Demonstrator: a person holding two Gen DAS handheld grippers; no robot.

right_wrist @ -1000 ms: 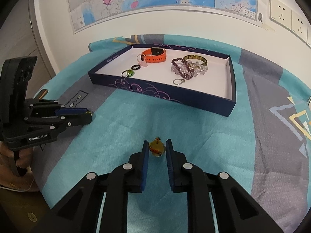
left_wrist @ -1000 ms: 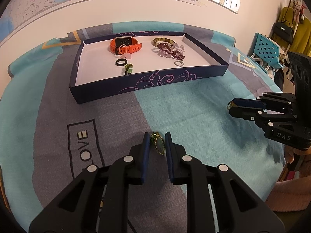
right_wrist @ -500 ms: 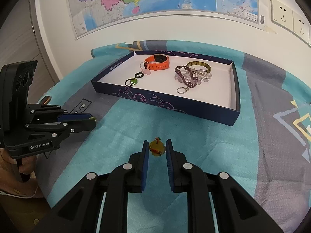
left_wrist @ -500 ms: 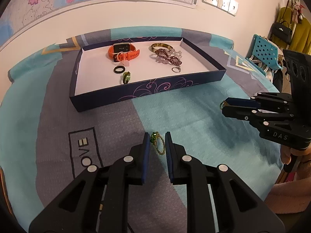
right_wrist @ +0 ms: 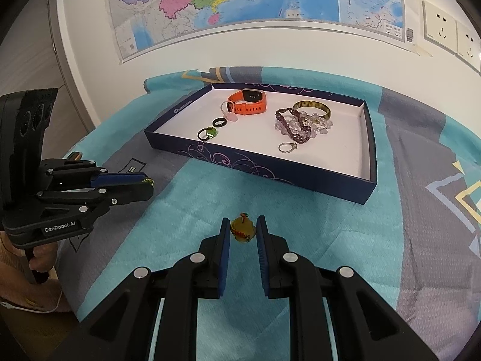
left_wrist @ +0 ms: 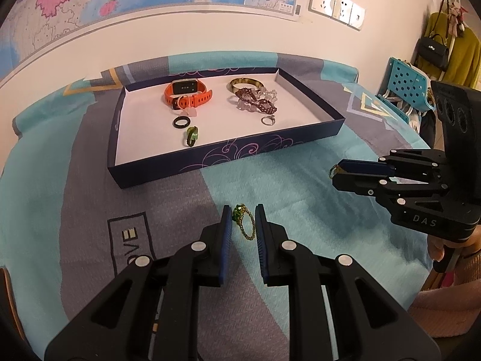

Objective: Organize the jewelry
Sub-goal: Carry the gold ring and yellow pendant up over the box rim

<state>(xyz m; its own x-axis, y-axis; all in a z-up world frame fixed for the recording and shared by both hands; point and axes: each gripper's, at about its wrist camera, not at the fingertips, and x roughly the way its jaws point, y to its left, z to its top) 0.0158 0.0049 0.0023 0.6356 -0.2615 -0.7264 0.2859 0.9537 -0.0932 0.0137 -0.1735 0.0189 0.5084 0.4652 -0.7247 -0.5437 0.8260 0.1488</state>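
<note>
Jewelry lies mostly in the navy tray (left_wrist: 168, 171) on the patterned surface (right_wrist: 315, 225); the left tool (left_wrist: 243, 221) pinches a green-stoned gold chain (left_wrist: 245, 224), and the right tool (right_wrist: 243, 230) pinches an amber pendant (right_wrist: 243, 229).

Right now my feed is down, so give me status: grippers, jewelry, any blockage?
Left gripper shut on green chain ring. Right gripper shut on amber ring. Both short of tray. Path looks clear.
</note>
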